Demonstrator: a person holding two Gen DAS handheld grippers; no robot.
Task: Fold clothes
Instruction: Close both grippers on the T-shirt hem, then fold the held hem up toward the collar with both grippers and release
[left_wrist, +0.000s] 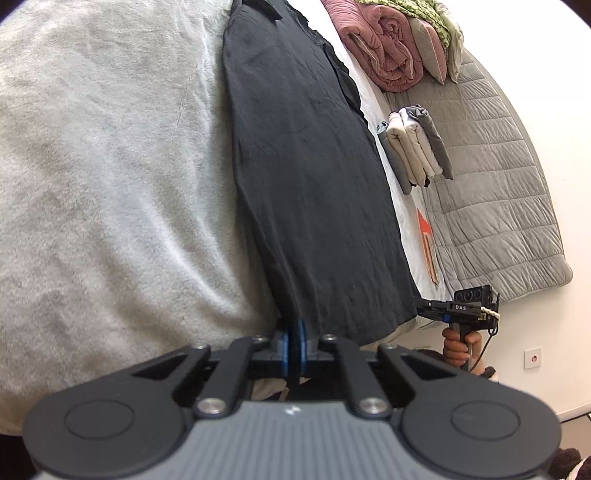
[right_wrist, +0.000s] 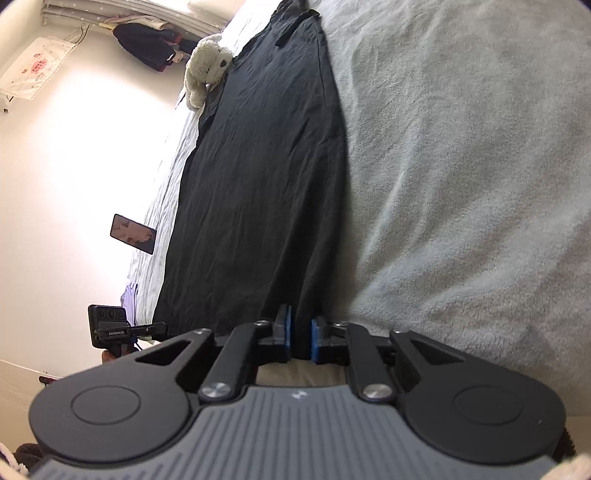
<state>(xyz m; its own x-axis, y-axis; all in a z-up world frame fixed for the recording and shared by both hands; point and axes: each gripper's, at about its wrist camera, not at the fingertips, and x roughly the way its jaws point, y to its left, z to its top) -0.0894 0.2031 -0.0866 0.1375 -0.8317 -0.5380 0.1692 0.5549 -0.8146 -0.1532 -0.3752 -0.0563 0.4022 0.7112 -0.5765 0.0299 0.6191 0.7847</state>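
A pale fleecy blanket (left_wrist: 110, 166) fills the left half of the left wrist view and the right half of the right wrist view. On it lies the task's thing, a black garment (left_wrist: 306, 192), spread long and flat in a band that runs from the upper centre of each frame down to the grippers at the bottom centre. It looks like thin woven cloth with fine creases: light, limp and not slippery, so it should drape and sag wherever it is not held, and a lifted edge will likely pull the rest along the fleece.

In the upper right of the left wrist view sit a grey quilted cover (left_wrist: 498, 177), a rolled pink quilt (left_wrist: 384, 48) and a small stack of folded clothes (left_wrist: 413, 147).

The near hem corners are the sensible places to take hold, and both are taken. The left gripper (left_wrist: 294, 338) has its blue pads nearly together, pinching the hem at the lower centre. The right gripper (right_wrist: 301, 332) shows a narrow gap filled with black cloth, so it too looks clamped on the hem.
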